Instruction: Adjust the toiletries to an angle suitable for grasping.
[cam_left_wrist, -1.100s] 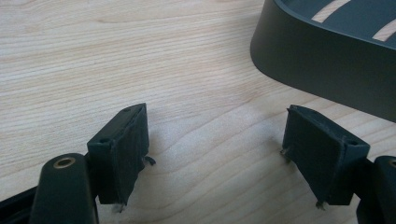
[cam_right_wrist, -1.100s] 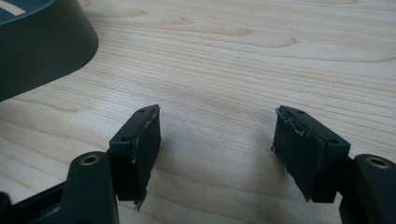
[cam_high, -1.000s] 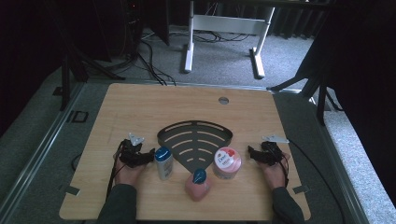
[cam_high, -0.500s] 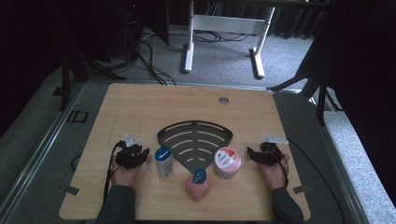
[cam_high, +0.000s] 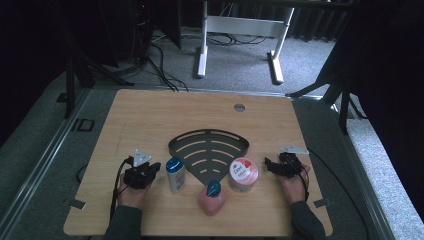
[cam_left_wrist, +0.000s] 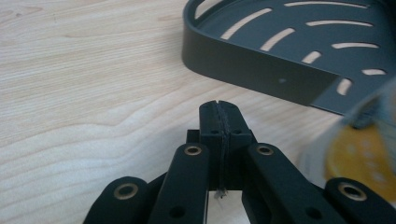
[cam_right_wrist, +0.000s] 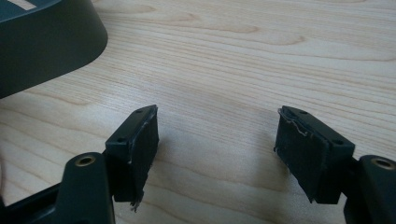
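1. Left gripper (cam_left_wrist: 218, 109) has its jaws pressed together on nothing; on the high view it (cam_high: 142, 172) sits by the table's (cam_high: 150, 115) near-left corner, just beside the blue-capped bottle (cam_high: 175, 174).
2. Right gripper (cam_right_wrist: 217, 140) has its jaws spread wide over bare wood; on the high view it (cam_high: 278, 167) sits toward the near-right corner, close beside the pink jar (cam_high: 243, 175) but apart from it.
3. Dark fan-shaped shower caddy (cam_high: 208, 152) lies flat at mid-table. Its curved rim (cam_left_wrist: 243, 65) faces the far edge and its pointed corner aims at the near edge, toward the pink bottle with the teal cap (cam_high: 212, 197).
4. Blue-capped bottle stands upright, long axis vertical. The pink bottle's tilt I can't judge from here.
5. Risks, my judgement: the closed left jaws can't take the bottle; pushed in as they are, they'd tip it toward the caddy.
6. Pink jar is wide; an off-centre pinch by the right jaws may slip off the rounded wall.
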